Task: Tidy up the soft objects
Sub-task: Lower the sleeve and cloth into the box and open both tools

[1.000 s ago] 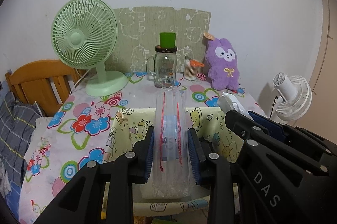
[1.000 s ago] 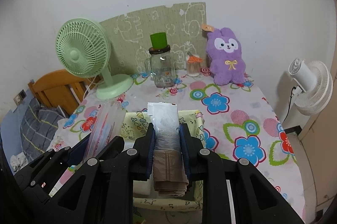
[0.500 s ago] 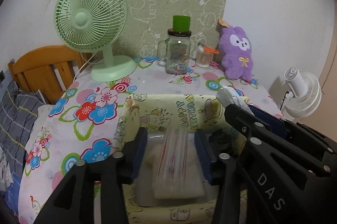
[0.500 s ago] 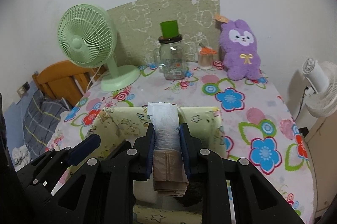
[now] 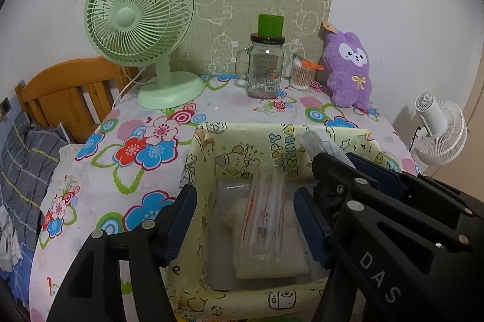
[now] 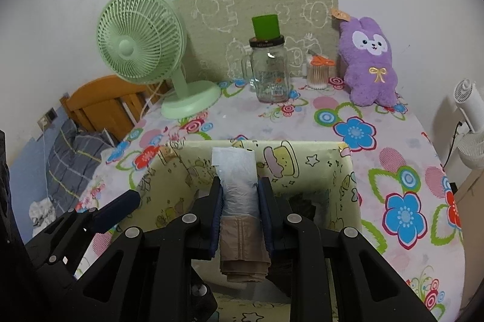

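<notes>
Crinkly clear plastic-wrapped beige cloth pack, light and squashy, pinched mid-length by right gripper fingers; left gripper fingers just spread, red-striped clear packet lying loose in yellow cartoon fabric bin.

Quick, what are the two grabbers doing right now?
Left gripper: open, just let go of the clear packet.
Right gripper: shut on a bagged beige bundle.
</notes>
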Tool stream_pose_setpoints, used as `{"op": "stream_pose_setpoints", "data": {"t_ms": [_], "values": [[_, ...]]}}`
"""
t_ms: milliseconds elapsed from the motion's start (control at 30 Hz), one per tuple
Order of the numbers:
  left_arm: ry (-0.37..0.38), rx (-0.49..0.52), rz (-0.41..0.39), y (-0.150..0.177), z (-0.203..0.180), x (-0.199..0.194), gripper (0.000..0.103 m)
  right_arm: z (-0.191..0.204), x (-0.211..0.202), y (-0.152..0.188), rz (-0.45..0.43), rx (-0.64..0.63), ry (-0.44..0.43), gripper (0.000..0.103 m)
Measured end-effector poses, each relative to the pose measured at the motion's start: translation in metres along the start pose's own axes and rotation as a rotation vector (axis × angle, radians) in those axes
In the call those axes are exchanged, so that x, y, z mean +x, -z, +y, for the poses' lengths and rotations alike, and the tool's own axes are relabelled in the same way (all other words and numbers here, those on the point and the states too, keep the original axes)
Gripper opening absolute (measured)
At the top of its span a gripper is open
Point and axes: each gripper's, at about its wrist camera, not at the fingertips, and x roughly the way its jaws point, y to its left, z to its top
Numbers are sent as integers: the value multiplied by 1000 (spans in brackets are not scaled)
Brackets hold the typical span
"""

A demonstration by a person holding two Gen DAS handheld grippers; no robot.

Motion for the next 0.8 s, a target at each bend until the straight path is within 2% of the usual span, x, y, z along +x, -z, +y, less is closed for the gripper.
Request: {"op": "stream_pose_setpoints", "data": {"t_ms": [167, 300, 400, 500, 667, 800], "values": [[9, 9, -4, 2, -3, -3, 69, 0, -2, 2, 20, -19, 20, 28], [15, 19, -15, 3, -7, -9, 70, -1, -9, 3, 6, -26, 43, 47], [26, 20, -21, 4, -8, -14, 72, -1, -15, 4, -3, -31, 42, 51], [28, 24, -31, 5, -11, -20, 75, -2, -23, 6, -13, -32, 41, 63], [37, 34, -45, 6, -16, -32, 81, -2, -37, 8, -29, -44, 59, 65], [32, 48, -65, 8, -21, -44, 88, -4, -51, 10, -49, -37, 64, 75]]}}
